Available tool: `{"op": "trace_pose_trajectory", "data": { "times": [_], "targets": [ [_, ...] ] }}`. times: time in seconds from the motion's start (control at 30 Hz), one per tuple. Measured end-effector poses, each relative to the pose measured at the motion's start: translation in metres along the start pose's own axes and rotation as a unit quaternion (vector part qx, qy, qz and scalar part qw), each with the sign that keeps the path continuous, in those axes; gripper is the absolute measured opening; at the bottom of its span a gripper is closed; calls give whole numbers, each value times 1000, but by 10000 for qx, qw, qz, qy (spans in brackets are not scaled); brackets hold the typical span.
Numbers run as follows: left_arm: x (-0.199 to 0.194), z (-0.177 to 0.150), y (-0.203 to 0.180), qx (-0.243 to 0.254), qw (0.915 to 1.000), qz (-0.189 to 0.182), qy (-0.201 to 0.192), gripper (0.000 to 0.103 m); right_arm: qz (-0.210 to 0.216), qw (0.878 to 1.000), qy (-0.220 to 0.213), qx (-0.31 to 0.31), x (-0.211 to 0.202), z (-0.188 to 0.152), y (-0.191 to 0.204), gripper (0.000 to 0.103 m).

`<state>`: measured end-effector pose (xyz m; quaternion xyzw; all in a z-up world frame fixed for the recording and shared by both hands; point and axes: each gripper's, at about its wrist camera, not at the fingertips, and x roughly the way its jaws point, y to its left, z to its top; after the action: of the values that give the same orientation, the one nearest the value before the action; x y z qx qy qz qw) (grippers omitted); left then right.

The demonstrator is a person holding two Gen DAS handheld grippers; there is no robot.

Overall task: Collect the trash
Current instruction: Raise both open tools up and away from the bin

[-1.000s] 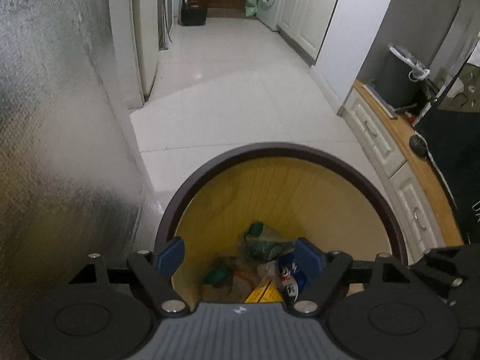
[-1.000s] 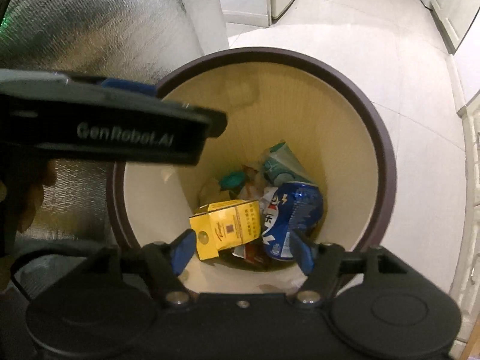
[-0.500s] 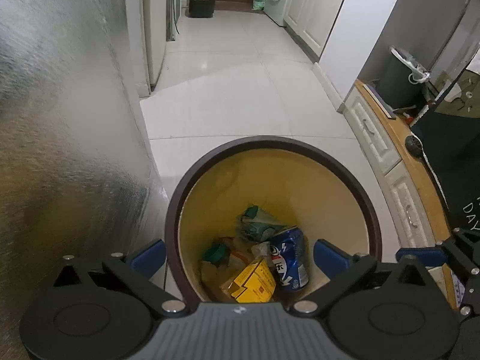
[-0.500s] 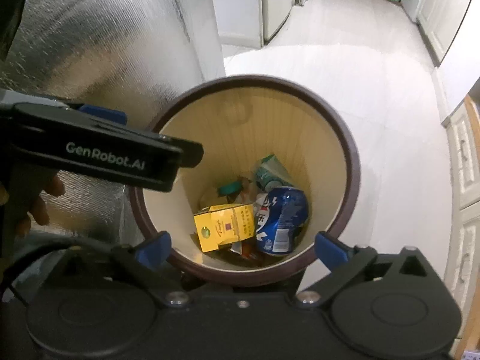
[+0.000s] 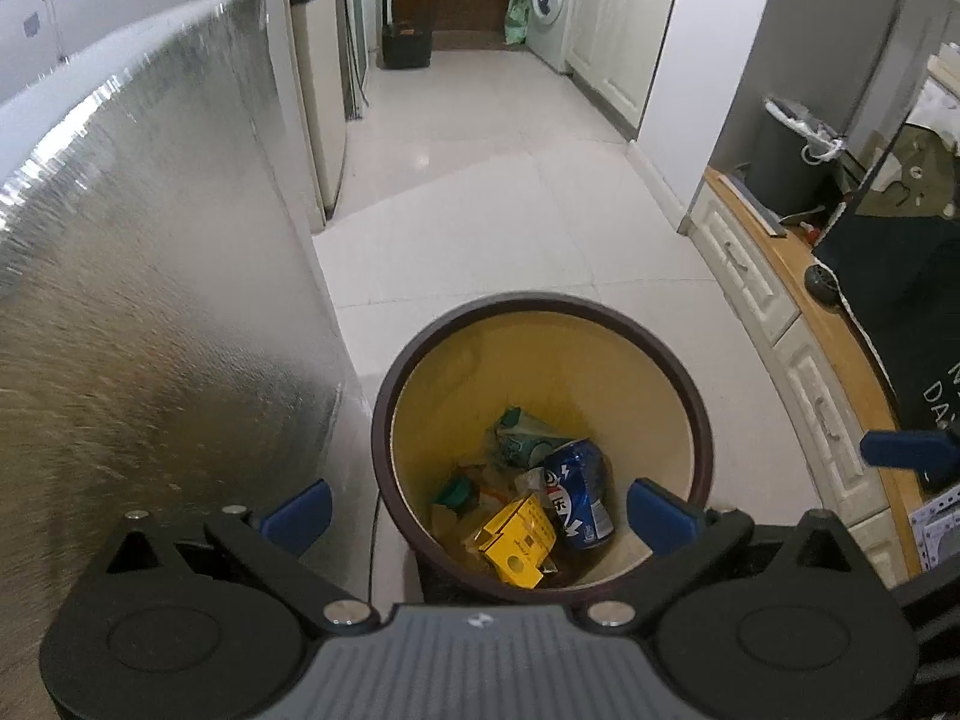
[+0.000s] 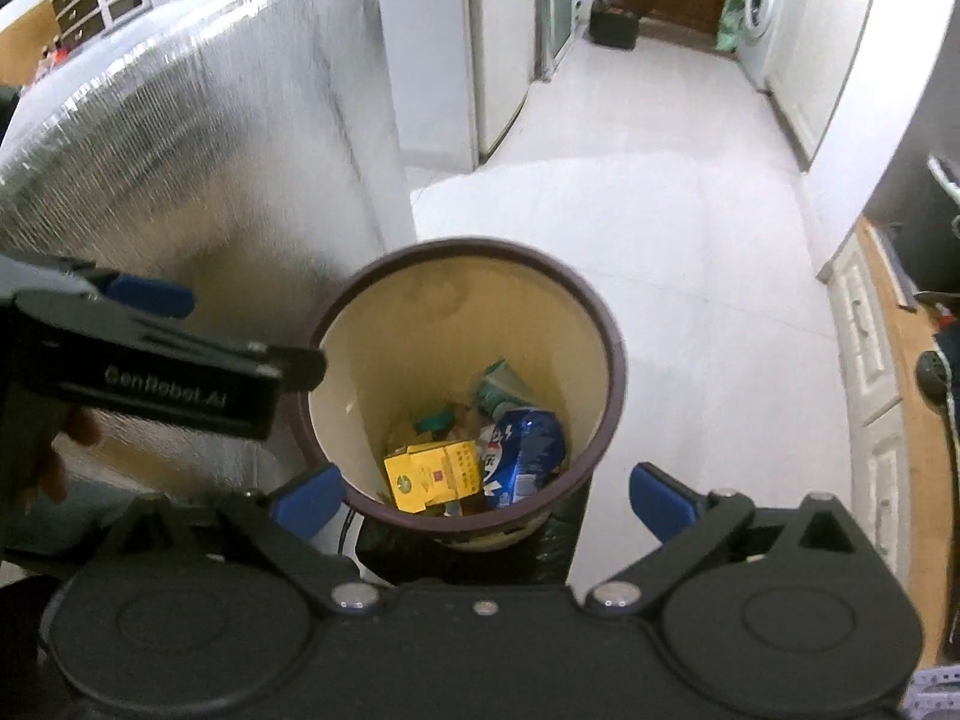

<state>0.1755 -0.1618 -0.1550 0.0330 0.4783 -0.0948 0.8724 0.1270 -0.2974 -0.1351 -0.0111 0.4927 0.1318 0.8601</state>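
Both hand-held grippers hang above a round waste bin with a dark brown rim and a yellow-cream inner wall (image 5: 540,306), which stands on a pale tiled floor (image 5: 480,198) just beside a tall panel covered in silver foil (image 5: 150,240).

Left hand-held gripper (image 5: 477,507): jaws spread wide, having just been opening, with nothing between the blue pads (image 5: 297,510). One pad lies over the floor left of the bin, the other over the bin's right inner wall.

Right hand-held gripper (image 6: 486,495): jaws likewise spread wide, having just been opening, and empty. Its blue pads (image 6: 309,495) stand outside the rim on either side. In this view the left unit crosses the left edge, with part of a person's hand (image 6: 57,450) showing behind it.

Contents at the bottom of the bin, all loose and untouched by either unit:
- a yellow cardboard carton (image 6: 435,474), lying on its side at the near edge of the heap;
- a crushed blue drinks can (image 6: 525,459), touching the carton on its right;
- a crumpled green and white wrapper (image 5: 528,441), behind the can;
- a small green piece (image 6: 435,420) among brown scraps, too small to identify.

Background: a white washing machine (image 5: 549,9) at the far end of the corridor and white drawer cabinets with a wooden tabletop (image 5: 840,336) along the right.
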Motion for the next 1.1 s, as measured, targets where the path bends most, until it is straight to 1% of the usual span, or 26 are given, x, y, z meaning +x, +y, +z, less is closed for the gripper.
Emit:
{"op": "trace_pose_trajectory", "data": {
  "times": [0.37, 0.53, 0.67, 0.83, 0.93, 1.1],
  "targets": [
    [-98, -8, 8, -21, 9981, -115, -611, 103, -322, 9966, -643, 392, -74, -18, -4, 103],
    [-132, -16, 17, -103, 9969, -73, -776, 103, -460, 9932, -967, 465, -107, -22, 4, 103],
    [-153, -21, 20, -57, 9956, 0, -938, 103, -571, 9893, -1214, 580, -131, -27, 11, 103],
    [-174, -29, 24, -11, 9939, 62, -1103, 103, -674, 9848, -1397, 784, -156, -30, 20, 103],
    [-185, -35, 25, 59, 9935, 163, -1121, 103, -799, 9826, -1459, 824, -166, -34, 31, 103],
    [-197, -49, 36, 114, 9929, 151, -1178, 103, -1019, 9810, -1464, 762, -180, -43, 49, 103]
  ]
}}
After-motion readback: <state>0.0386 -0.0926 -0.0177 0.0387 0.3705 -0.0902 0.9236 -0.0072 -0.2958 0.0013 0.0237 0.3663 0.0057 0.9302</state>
